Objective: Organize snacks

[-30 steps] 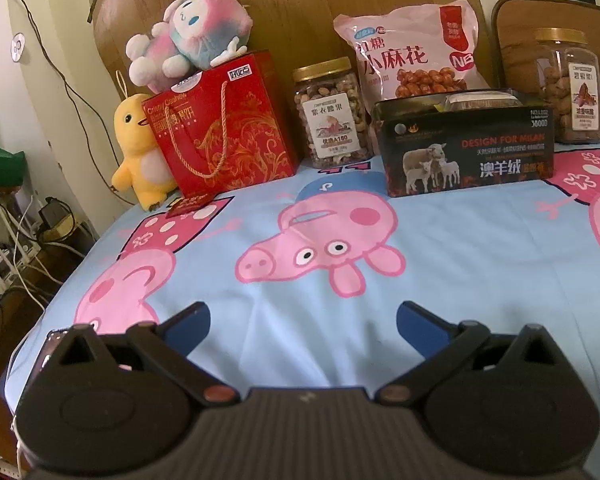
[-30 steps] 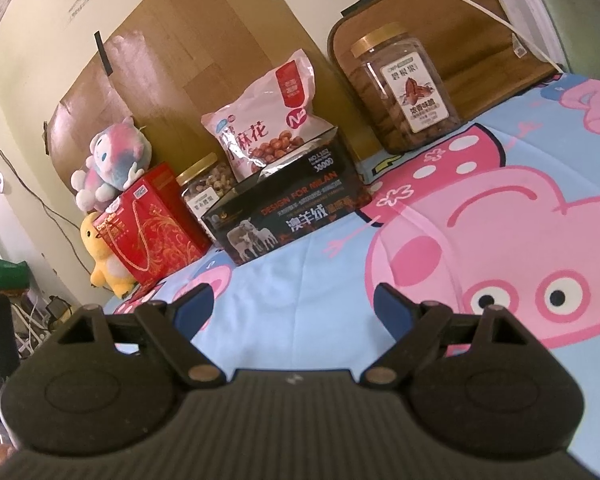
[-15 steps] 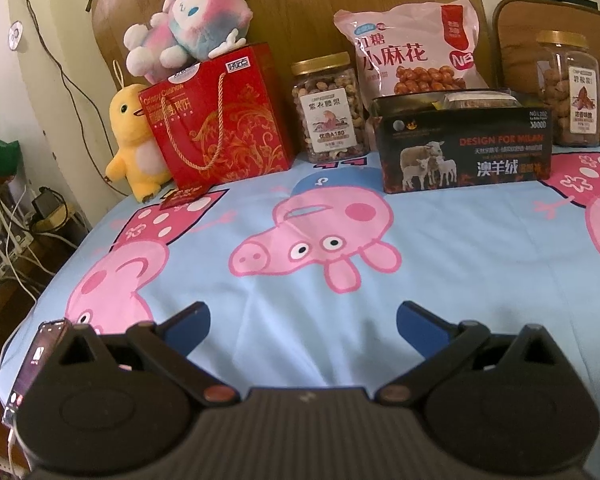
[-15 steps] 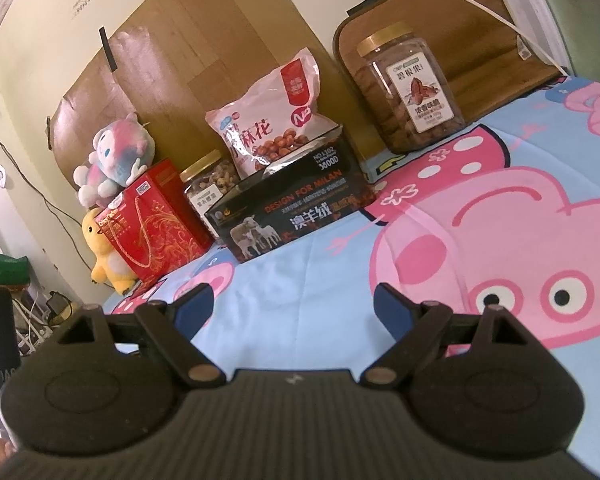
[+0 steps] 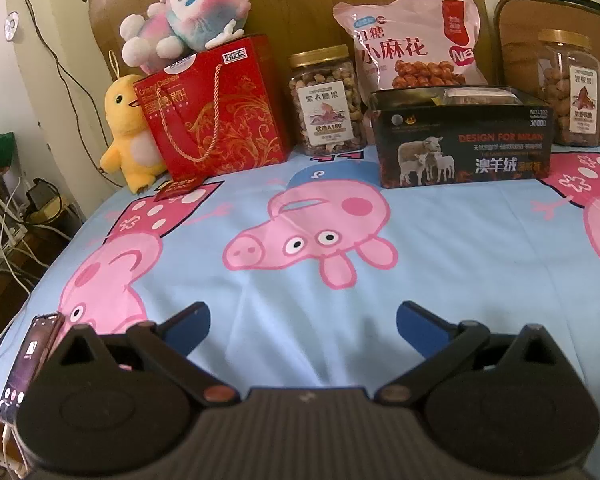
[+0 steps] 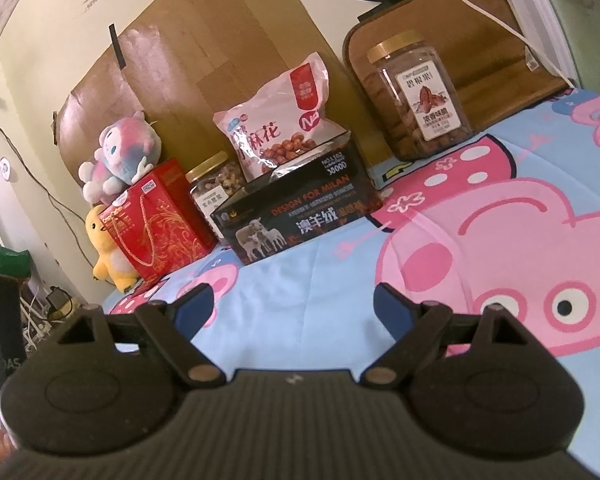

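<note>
Snacks line the far edge of the bed: a red gift bag [image 5: 216, 112] [image 6: 156, 232], a nut jar [image 5: 326, 100] [image 6: 214, 188], a pink snack pouch [image 5: 414, 48] [image 6: 280, 128], a black box [image 5: 460, 140] [image 6: 296, 216] holding a packet, and a pecan jar [image 5: 572, 88] [image 6: 418, 96]. My left gripper [image 5: 302, 322] hangs open over the blue sheet, well short of them. My right gripper [image 6: 290, 302] is also open and holds nothing.
A pink-blue plush [image 5: 184, 4] sits on the red bag, a yellow duck plush [image 5: 130, 132] beside it. A phone [image 5: 28, 364] lies at the bed's near left corner. Cables and a power strip [image 5: 4, 232] crowd the floor on the left. A wooden headboard [image 6: 204, 52] backs the row.
Both wrist views have pulled back and risen slightly, so the snack row sits a little farther off and the phone has come into the left view. Both grippers stayed open.
</note>
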Demonstrator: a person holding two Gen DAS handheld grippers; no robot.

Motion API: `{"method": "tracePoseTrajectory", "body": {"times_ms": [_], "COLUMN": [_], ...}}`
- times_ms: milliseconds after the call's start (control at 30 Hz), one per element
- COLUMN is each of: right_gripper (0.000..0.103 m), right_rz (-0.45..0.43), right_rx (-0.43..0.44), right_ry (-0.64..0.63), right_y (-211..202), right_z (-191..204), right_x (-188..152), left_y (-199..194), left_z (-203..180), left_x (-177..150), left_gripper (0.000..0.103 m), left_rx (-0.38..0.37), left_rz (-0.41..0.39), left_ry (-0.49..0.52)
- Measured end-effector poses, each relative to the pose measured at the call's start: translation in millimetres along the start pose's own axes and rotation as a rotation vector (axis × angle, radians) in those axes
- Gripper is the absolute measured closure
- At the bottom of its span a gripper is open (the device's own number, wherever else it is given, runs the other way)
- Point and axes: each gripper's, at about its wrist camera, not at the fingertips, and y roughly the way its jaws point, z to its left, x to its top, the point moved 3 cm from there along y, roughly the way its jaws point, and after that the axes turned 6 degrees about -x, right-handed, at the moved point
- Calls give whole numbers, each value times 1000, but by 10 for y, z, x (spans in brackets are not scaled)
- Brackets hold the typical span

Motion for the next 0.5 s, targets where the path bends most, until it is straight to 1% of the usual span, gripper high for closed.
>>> {"method": "tracePoseTrajectory", "body": {"times_ms": [500], "right_gripper": [16], "right_rz": [1], "right_rx": [6], "right_ry": [-7], "right_y": [-4], "right_z": [15], "right_x": [-15], "left_y": [-7], "left_z": [3], "left_x": [-18], "left_gripper": [0], "left_rx": [-20], "left_rz": [10], "left_ry": [-16]}}
